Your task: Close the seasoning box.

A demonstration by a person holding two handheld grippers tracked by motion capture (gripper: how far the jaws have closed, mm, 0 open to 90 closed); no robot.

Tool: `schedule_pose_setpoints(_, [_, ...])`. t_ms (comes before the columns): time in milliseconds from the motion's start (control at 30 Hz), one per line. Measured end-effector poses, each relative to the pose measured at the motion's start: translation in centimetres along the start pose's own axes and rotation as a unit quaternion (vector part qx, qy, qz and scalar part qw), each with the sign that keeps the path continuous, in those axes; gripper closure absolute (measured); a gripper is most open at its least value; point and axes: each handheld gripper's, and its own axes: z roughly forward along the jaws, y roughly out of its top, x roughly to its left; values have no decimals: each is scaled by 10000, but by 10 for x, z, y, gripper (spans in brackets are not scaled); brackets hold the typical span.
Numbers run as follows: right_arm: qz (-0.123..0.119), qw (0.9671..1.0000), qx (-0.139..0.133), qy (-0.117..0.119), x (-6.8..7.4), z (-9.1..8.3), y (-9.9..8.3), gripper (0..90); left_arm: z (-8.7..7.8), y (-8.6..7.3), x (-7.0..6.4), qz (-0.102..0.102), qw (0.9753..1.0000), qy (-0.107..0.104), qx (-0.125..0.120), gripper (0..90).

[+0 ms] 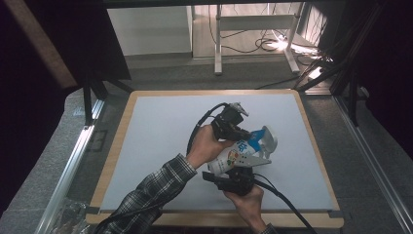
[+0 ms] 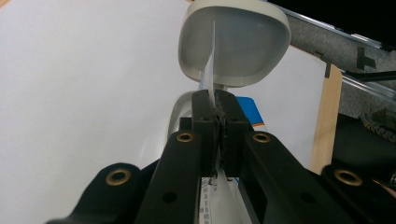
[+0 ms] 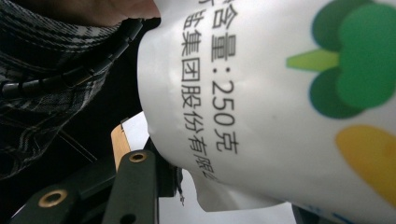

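A white cup-shaped container (image 1: 237, 155) with green and yellow prints and a blue label is held tilted above the white table (image 1: 156, 146), its mouth pointing to the far right. My left gripper (image 1: 246, 133) comes from above and is shut on the thin peel-off lid film (image 2: 211, 70), seen edge-on in front of the container's open rounded mouth (image 2: 243, 51). My right gripper (image 1: 242, 168) clamps the container's body from below. In the right gripper view the printed white wall (image 3: 280, 93) lies between the jaws, beside a plaid sleeve (image 3: 42, 70).
The table has a wooden rim (image 1: 115, 151). Metal rails (image 1: 73, 161) run along the left and right sides. Beyond the far edge stand white desk legs (image 1: 218, 44) and loose cables (image 1: 272, 46) on the floor.
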Motion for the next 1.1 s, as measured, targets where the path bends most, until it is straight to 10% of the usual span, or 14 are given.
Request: schedule_pose_setpoints(1100, [-40, 10000, 20, 63, 1, 0, 3, 573, 0, 4, -1, 20, 10000, -19, 84, 880])
